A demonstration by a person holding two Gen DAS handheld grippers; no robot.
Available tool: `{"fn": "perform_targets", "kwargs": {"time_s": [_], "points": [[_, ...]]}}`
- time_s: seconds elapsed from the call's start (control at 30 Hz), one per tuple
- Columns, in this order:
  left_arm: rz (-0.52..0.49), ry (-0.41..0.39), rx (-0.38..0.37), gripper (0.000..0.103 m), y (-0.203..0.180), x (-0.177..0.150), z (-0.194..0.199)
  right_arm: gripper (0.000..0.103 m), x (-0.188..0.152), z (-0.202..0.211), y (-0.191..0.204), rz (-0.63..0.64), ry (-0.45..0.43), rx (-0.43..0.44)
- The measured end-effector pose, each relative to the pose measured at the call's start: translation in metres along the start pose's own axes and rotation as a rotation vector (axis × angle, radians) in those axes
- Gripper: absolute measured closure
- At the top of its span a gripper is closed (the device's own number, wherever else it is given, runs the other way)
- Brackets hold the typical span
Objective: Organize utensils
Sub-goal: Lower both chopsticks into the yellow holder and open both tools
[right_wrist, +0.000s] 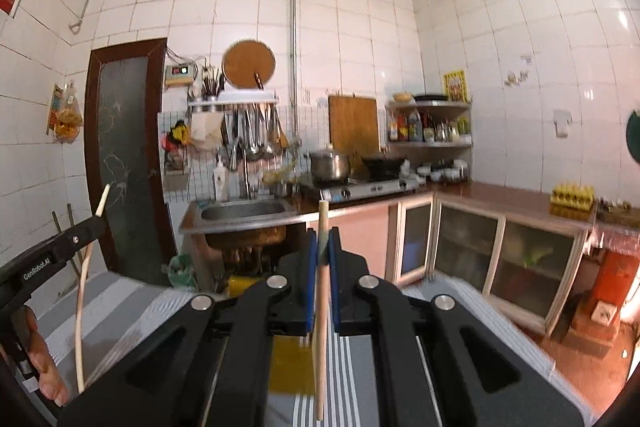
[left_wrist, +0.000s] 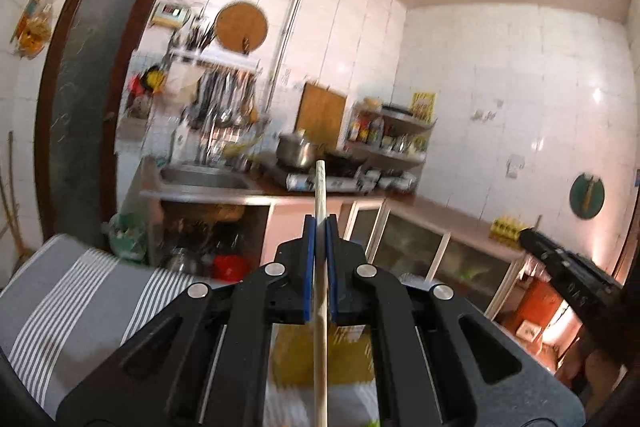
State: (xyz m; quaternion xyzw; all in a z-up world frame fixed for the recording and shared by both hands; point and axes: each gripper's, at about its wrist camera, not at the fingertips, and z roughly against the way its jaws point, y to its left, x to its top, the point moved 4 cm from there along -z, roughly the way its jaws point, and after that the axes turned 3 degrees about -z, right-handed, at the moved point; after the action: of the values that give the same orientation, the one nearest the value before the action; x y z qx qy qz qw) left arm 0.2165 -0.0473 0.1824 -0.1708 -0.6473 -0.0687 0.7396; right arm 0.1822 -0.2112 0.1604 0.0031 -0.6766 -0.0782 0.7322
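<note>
My left gripper (left_wrist: 320,227) clamps chopstick (left_wrist: 320,195); right gripper (right_wrist: 323,239) clamps stick (right_wrist: 322,227). Thin grips, high up: either may pivot, slip.

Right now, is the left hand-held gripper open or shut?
Shut. The left hand-held gripper has its blue pads pressed against a wooden chopstick, which stands nearly upright between them.

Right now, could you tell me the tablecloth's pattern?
Grey with white stripes, clearest in the right wrist view: tablecloth.
</note>
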Motion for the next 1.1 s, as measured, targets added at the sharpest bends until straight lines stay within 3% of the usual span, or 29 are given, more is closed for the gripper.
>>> {"fn": "perform_targets", "kwargs": {"time_s": [0.13, 0.33, 0.67, 0.97, 1.1], "points": [[-0.021, -0.048, -0.027, 0.099, -0.015, 0.025, -0.033, 0.097, 0.030, -0.025, 0.007, -0.014, -0.020, 0.021], [0.010, -0.028, -0.063, 0.099, -0.012, 0.028, -0.097, 0.097, 0.043, -0.075, 0.016, -0.014, -0.013, 0.029], [0.017, 0.034, -0.037, 0.099, 0.001, -0.018, -0.183, 0.097, 0.009, -0.139, 0.022, -0.024, 0.054, 0.053], [-0.046, 0.040, 0.025, 0.099, 0.005, -0.045, -0.201, 0.097, -0.033, -0.162, 0.023, -0.008, 0.155, 0.049], [-0.025, 0.054, 0.018, 0.098, 0.011, -0.047, -0.204, 0.097, -0.051, -0.169, 0.017, -0.003, 0.201, 0.032]]}}
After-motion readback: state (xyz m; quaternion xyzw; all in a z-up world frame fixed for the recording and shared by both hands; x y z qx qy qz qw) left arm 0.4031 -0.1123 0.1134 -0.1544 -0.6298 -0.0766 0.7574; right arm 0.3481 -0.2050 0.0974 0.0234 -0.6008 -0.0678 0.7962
